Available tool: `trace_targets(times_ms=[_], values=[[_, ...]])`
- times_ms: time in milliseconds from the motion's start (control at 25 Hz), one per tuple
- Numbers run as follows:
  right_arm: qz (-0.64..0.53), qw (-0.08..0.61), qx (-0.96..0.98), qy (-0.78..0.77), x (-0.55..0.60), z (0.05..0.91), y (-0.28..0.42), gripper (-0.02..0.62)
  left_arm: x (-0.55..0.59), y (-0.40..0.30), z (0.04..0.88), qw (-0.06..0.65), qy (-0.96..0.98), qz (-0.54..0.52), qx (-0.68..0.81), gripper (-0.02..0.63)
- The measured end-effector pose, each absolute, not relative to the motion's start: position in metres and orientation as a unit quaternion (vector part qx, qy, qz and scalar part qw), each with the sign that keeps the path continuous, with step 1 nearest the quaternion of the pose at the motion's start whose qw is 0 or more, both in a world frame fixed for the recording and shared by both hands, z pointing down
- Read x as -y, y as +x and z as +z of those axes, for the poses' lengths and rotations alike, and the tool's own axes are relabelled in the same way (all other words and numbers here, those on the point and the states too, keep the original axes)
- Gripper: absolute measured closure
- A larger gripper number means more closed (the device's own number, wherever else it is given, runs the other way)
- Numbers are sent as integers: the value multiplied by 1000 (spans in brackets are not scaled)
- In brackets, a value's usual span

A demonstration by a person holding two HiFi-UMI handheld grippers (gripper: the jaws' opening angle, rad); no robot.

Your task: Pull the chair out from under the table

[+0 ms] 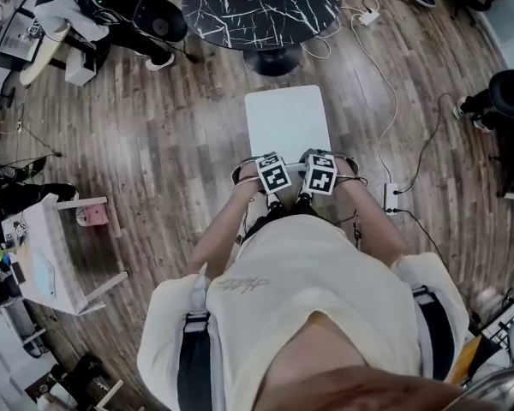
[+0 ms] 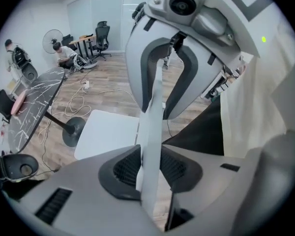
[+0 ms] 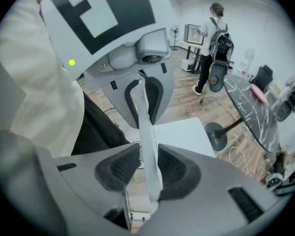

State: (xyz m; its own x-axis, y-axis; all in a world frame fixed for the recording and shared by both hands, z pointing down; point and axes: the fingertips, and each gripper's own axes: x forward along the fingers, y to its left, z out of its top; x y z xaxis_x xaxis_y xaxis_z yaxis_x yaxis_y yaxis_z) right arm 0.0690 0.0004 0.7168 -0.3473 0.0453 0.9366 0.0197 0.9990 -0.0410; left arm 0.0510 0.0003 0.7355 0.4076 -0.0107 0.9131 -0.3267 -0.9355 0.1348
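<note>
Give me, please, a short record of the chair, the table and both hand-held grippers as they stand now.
chair: white, seat looks clear of the table, standing on the wood floor
table: round, black marbled top, beyond the chair
left hand-held gripper: shut on the top of the backrest
right hand-held gripper: backrest between its jaws; cannot tell whether the pads press on it
task status: chair looks pulled out

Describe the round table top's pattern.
Black table top with thin white marble-like veining, clearest in the head view.
</note>
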Motion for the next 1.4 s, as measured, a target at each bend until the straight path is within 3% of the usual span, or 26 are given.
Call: trace_targets(times_ms=[200, 360, 560, 800, 1400], values=[[52, 493, 865, 75, 19, 684, 75, 471, 1, 41, 709, 156, 841, 495, 149, 486], [78, 432, 883, 166, 40, 657, 90, 477, 24, 34, 665, 183, 866, 406, 229, 488], [118, 335, 900, 253, 55, 613, 105, 546, 60, 10, 612, 226, 870, 265, 350, 531], [96, 270, 915, 283, 61, 557, 117, 591, 72, -3, 560, 183, 880, 216, 382, 586], [19, 149, 910, 387, 109, 448, 121, 592, 96, -37, 449, 121, 872, 88, 467, 589]])
